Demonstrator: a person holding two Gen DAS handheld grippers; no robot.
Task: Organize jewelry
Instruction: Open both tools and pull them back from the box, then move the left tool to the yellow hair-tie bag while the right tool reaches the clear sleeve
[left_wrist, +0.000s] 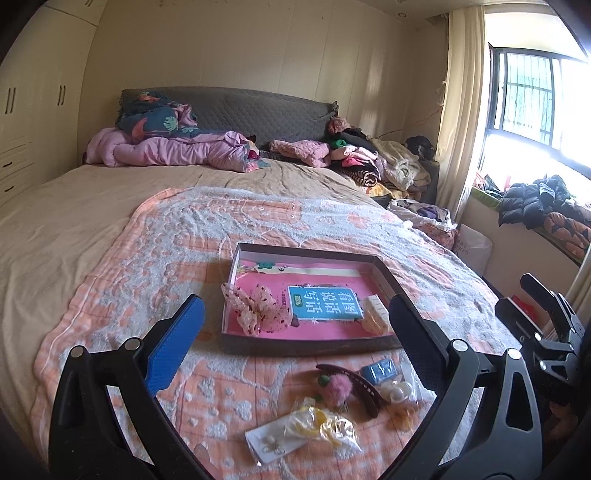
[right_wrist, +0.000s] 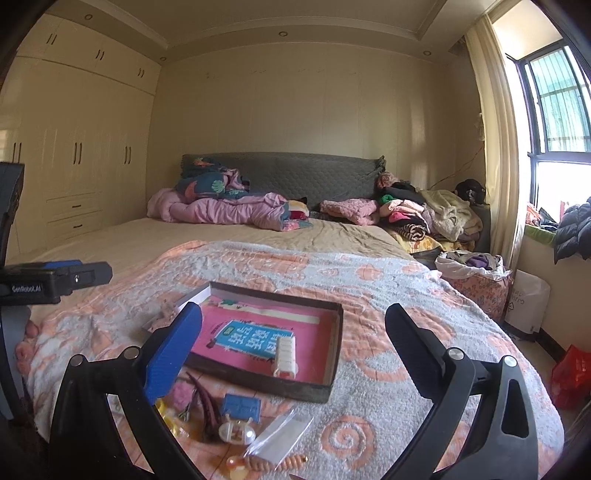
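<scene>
Both tools (left_wrist: 295, 325) (right_wrist: 291, 332) spread wide, empty, jewelry (left_wrist: 332, 391) below, tray (left_wrist: 310, 343) ahead.

Home bedroom: bed (left_wrist: 110, 206), wardrobe (right_wrist: 74, 147)

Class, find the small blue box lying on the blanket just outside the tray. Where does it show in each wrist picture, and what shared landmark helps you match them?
Left wrist view: the small blue box lies lower right of centre, in front of the tray's near wall.
Right wrist view: the box sits lower left of centre, again before the tray.
Shared landmark: the tray with the pink book inside.
</scene>
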